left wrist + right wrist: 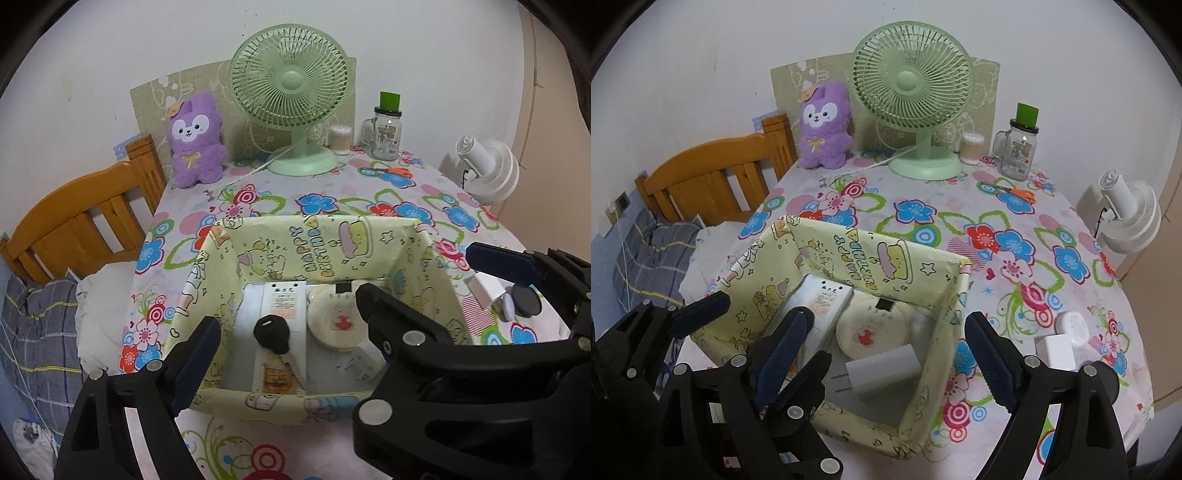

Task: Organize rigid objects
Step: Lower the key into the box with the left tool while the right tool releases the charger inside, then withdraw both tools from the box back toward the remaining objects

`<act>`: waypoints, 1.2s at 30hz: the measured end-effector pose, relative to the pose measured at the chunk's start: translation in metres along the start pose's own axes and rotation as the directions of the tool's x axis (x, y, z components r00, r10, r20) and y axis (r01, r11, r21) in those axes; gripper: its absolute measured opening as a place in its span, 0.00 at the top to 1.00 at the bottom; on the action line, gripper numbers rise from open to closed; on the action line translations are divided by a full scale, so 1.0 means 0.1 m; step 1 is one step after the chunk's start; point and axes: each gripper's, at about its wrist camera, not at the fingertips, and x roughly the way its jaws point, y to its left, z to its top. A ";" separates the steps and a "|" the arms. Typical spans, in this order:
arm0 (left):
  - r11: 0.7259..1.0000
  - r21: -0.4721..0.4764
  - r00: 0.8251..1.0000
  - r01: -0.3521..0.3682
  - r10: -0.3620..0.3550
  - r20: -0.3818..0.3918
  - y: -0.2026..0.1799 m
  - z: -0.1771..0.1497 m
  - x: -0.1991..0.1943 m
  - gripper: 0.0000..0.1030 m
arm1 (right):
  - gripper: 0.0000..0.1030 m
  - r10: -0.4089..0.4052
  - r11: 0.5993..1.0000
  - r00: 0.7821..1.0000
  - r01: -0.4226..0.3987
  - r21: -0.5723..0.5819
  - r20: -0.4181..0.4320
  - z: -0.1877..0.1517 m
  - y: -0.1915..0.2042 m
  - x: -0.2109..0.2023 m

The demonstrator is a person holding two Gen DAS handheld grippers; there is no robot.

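Note:
A yellow paper-covered box (332, 236) (945, 280) stands on the flowered table. Inside lie a white flat box (282, 299) (823, 299), a round cream case (338, 317) (875, 325), a black round object (271, 332) and a white plug charger (886, 369) (365, 360). My left gripper (291, 332) (746, 325) is open and empty over the box's near side. My right gripper (890, 365) is open and empty over the box's right corner; its finger (502, 260) shows in the left wrist view. A white cube adapter (1056, 350) (487, 288) and a white round object (1071, 326) lie right of the box.
At the back of the table stand a green fan (291, 99) (912, 96), a purple plush (197, 140) (823, 125), a cotton-swab jar (973, 147), a glass jar with green lid (386, 125) (1019, 144) and orange scissors (1015, 192). A bed (85, 229) lies left; a white fan (1126, 218) right.

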 end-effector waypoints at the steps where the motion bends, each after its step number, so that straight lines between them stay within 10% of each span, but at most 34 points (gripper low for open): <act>1: 1.000 -0.001 1.000 0.002 -0.002 0.001 -0.02 0.00 -0.01 0.13 | 0.11 -0.002 1.000 1.000 0.002 0.002 0.002 0.00 -0.02 -0.02; 36: 0.998 0.042 0.996 0.054 -0.057 0.071 -0.80 0.10 -0.46 0.13 | 0.05 -0.102 0.994 0.989 0.097 0.053 0.106 -0.19 -0.68 -0.78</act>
